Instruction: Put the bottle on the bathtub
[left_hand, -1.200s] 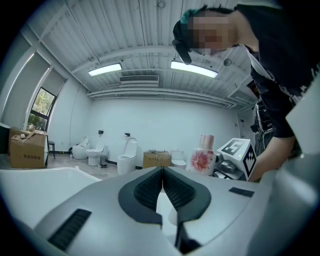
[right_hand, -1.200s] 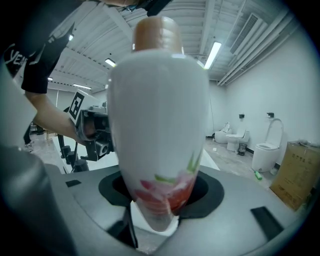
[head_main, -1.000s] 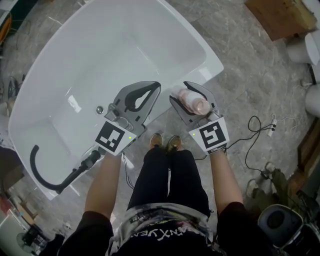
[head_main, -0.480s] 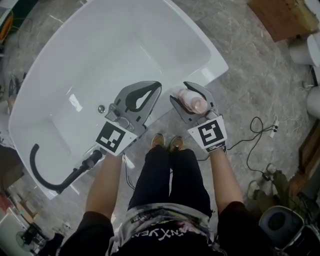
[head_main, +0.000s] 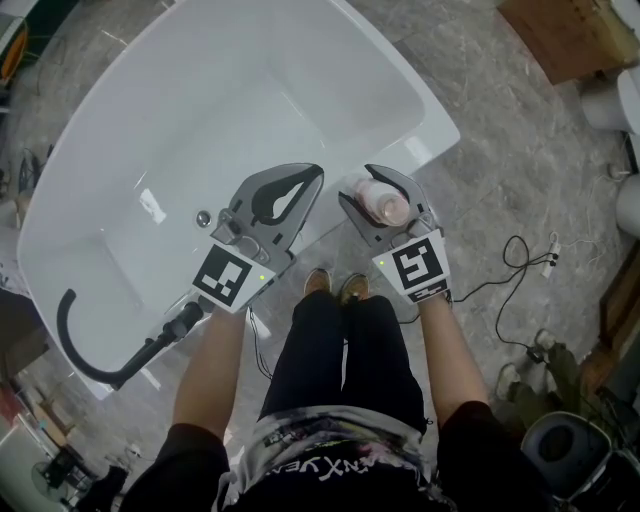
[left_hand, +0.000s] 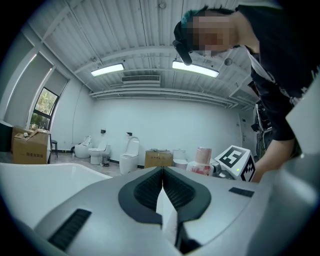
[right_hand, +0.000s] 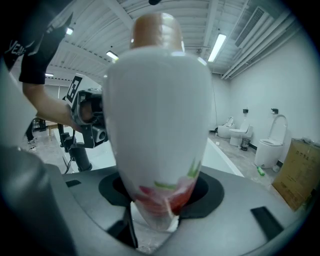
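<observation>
A white bottle (head_main: 381, 201) with a tan cap and a red and green label stands upright between the jaws of my right gripper (head_main: 376, 195), which is shut on it just off the near rim of the white bathtub (head_main: 180, 120). In the right gripper view the bottle (right_hand: 157, 115) fills the middle, its lower body clamped by the dark pads. My left gripper (head_main: 288, 193) hovers over the tub's near rim with its jaws shut and nothing between them; the left gripper view shows its pads (left_hand: 162, 187) meeting and the bottle (left_hand: 202, 161) off to the right.
A black curved hose (head_main: 85, 345) hangs over the tub's left end. The tub's drain (head_main: 203, 217) lies left of my left gripper. A cable (head_main: 510, 265) runs across the marble floor at right, near a black bin (head_main: 560, 450). Toilets (left_hand: 131, 156) and cardboard boxes stand by the far wall.
My right gripper with the bottle has sunk slightly and edged toward the tub's rim. The left gripper has stayed put.
</observation>
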